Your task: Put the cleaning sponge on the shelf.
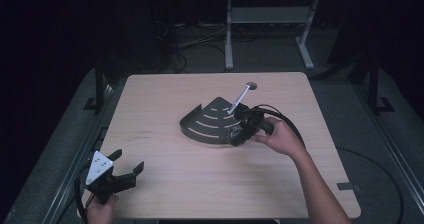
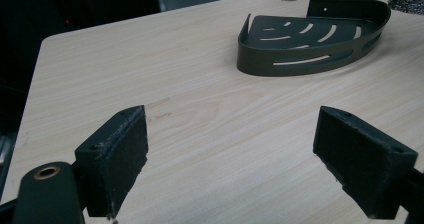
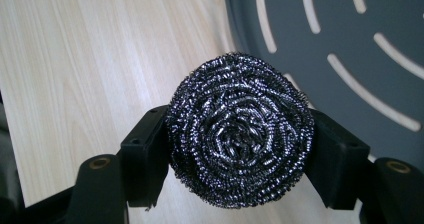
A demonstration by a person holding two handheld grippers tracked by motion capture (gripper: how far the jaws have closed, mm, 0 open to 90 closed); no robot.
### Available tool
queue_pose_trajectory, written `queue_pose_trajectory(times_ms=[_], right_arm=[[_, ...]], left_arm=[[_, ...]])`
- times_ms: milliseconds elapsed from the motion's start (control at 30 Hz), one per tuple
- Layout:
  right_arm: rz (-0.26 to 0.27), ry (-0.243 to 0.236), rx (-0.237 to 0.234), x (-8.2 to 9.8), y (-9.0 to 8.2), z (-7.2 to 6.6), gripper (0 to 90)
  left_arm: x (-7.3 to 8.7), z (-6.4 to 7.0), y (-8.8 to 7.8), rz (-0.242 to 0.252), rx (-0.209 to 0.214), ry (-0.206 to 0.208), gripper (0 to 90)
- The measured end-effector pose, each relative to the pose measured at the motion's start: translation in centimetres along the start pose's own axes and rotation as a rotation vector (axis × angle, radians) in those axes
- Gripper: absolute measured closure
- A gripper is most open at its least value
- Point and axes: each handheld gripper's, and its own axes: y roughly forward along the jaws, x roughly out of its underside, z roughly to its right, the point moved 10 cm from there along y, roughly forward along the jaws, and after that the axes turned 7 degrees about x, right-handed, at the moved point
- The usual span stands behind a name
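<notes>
A light wood-grain desk seen from above, in a dark room. Near the middle of the desk, somewhat toward its right edge, sits a dark metal corner caddy, a quarter-round tray with a low wall and curved slots cut through its floor. The tray itself holds nothing. No brand, label or readable writing shows on it; a faint small mark on the desk left of the tray is too blurred to read.

The right tool, held by a hand that reaches in from the desk's near right, is clamped on a steel wool scrubber. The scrubber is a round coiled ball of shiny wire, pinched on both sides by the black pads. It hangs at the caddy's curved front rim, on the side facing the right edge; in the right tool's view part of the slotted tray floor lies beneath and beyond it, with bare desk on the other side.

The left tool rests at the desk's near left corner, jaws spread wide with nothing between them, well apart from the caddy.

A round hole sits near the desk's far edge.
</notes>
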Motion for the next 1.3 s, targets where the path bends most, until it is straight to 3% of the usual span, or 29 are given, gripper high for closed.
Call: queue_pose_trajectory(times_ms=[300, 800, 867, 1100, 1300], right_arm=[[-0.021, 0.001, 0.004, -0.8, 0.3, 0.7, 32.8], [0.003, 0.013, 0.018, -3.0, 0.4, 2.3, 32.7], [0.018, 0.022, 0.014, -3.4, 0.7, 2.5, 32.7], [-0.01, 0.036, 0.021, -3.5, 2.5, 3.2, 32.7], [-0.021, 0.059, 0.026, -3.3, 3.1, 4.0, 32.6]], left_arm=[[0.0, -0.2, -0.1, 0.0, -0.003, -0.003, 13.7], [0.0, -0.1, 0.0, -0.001, 0.001, 0.002, 13.8], [0.0, 0.0, 0.0, -0.005, 0.001, 0.005, 13.8], [0.0, 0.0, 0.1, 0.0, 0.004, 0.0, 13.7], [0.0, -0.1, -0.1, 0.003, 0.002, -0.005, 13.7]])
